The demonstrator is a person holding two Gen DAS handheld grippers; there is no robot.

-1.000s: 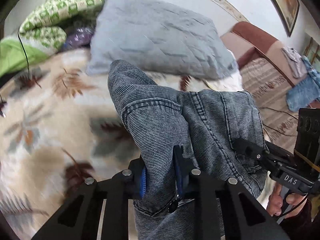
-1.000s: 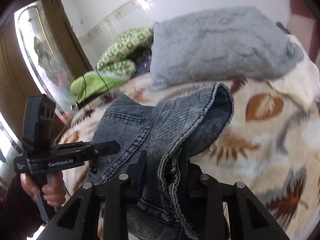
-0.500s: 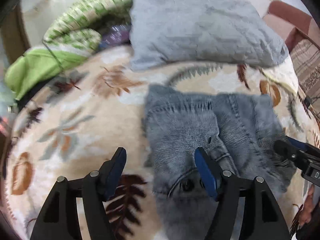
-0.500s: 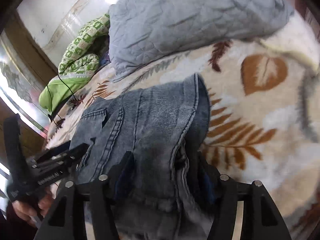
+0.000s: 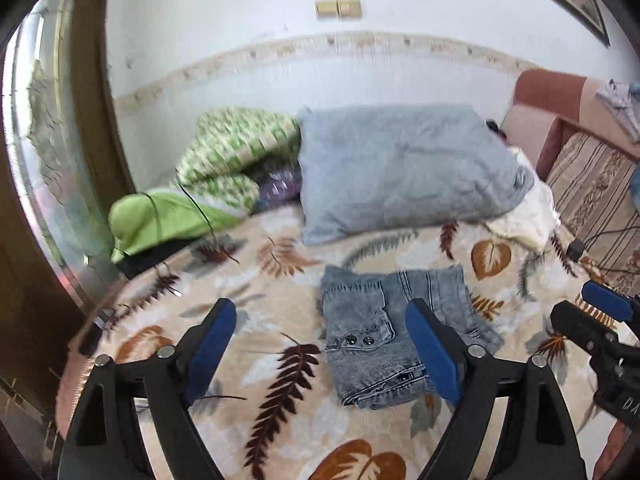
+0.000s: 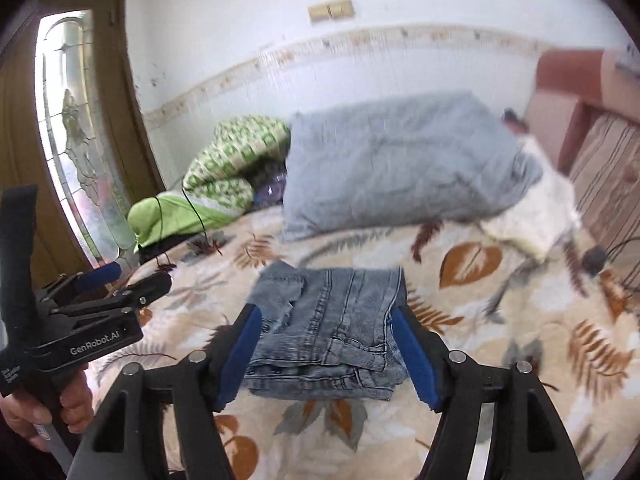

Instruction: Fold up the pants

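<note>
both hand-held grippers have let go since a second ago: back then each was clamped on a bunched fold of denim held up off the bed, and half a second ago the right one was still closed around the cloth while the left had already spread. now the pants [image 5: 394, 334] lie flat on the blanket [image 5: 280, 280] as a compact folded stack, with two snaps and the waistband seams facing the cameras.

left hand-held gripper [image 5: 320, 348]: jaws spread wide and released, nothing between the blue pads [image 5: 208, 344]. it hangs above the bed, clear of the cloth; in its own view one finger overlaps the pants' right part, the other is over bare blanket to their left.

right hand-held gripper [image 6: 326, 354]: also spread and released, its blue pads [image 6: 416, 360] standing on either side of the folded stack in its view. whether they touch the denim i cannot tell, but they do not pinch it.

each camera catches the other tool at the frame edge: the left unit [image 6: 92, 312] with the person's fingers on its handle, and the right unit [image 5: 600, 332] near the blanket's right side.

beyond the pants a grey pillow [image 5: 404, 168] leans near the wall, with a green patterned quilt [image 5: 236, 152] just to its left and a striped sofa [image 5: 596, 184] on the right.
</note>
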